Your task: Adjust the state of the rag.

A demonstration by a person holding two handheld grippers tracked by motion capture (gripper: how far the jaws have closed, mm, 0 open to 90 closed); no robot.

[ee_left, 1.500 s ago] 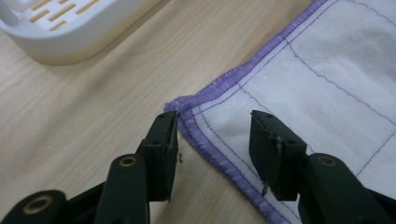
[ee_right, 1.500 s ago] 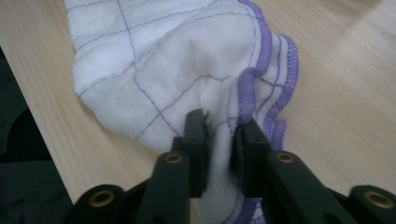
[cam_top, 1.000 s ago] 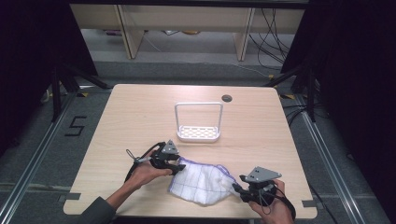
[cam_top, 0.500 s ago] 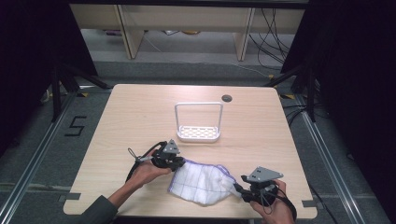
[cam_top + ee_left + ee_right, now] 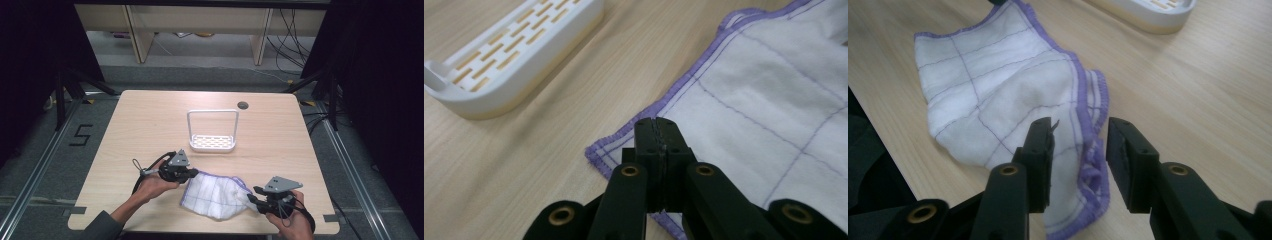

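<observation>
since the earlier frame the left tool [image 5: 186,172] has brought its jaws together on the near corner of the cloth [image 5: 218,195], where a second ago they stood spread; now they are pressed together with the purple hem caught between the tips, as the left gripper view [image 5: 657,131] shows. the right tool [image 5: 254,196] has just been closing too, yet its jaws stand partly apart, with the bunched, purple-edged fold of the cloth [image 5: 1013,100] lying between them; one pad seems to touch the fabric, the other stands clear of it. the cloth [image 5: 774,110] lies rumpled on the desk [image 5: 150,125], stretched between the two tools, its white field crossed by thin purple lines. beyond the left tool, well apart from the cloth, the white slotted rack [image 5: 212,142] stands on the desk.
</observation>
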